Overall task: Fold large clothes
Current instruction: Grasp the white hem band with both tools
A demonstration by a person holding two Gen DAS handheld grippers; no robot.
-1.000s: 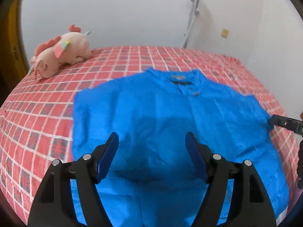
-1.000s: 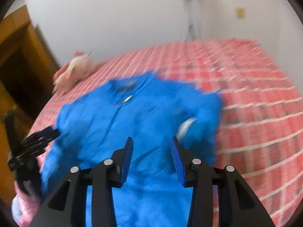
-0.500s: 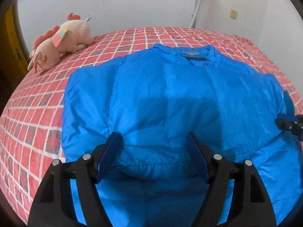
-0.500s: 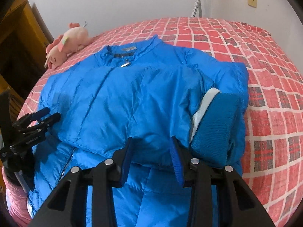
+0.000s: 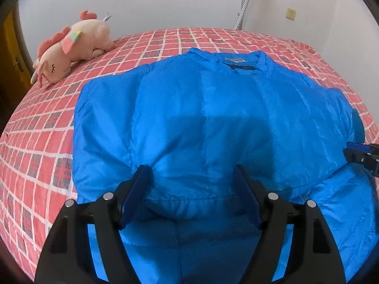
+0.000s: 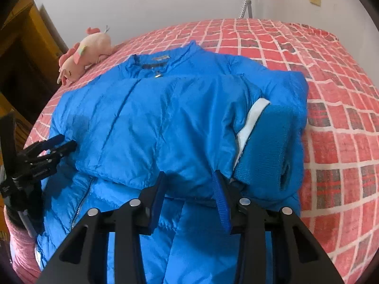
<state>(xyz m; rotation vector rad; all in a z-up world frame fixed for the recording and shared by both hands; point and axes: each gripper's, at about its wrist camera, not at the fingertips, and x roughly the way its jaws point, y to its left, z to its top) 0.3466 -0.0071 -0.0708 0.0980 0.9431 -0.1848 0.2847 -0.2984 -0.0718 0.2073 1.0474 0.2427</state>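
Jacket [image 5: 213, 123] blue, puffy, shiny quilted nylon; ribbed knit cuff [image 6: 267, 146].

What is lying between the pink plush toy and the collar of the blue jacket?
Only bare red checked bedsheet lies between the plush toy and the jacket collar. The left wrist view shows it best.

The left gripper [image 5: 191, 184] straddles the folded blue jacket [image 5: 213, 123] at six o'clock, a plush toy [image 5: 73, 49] at ten.
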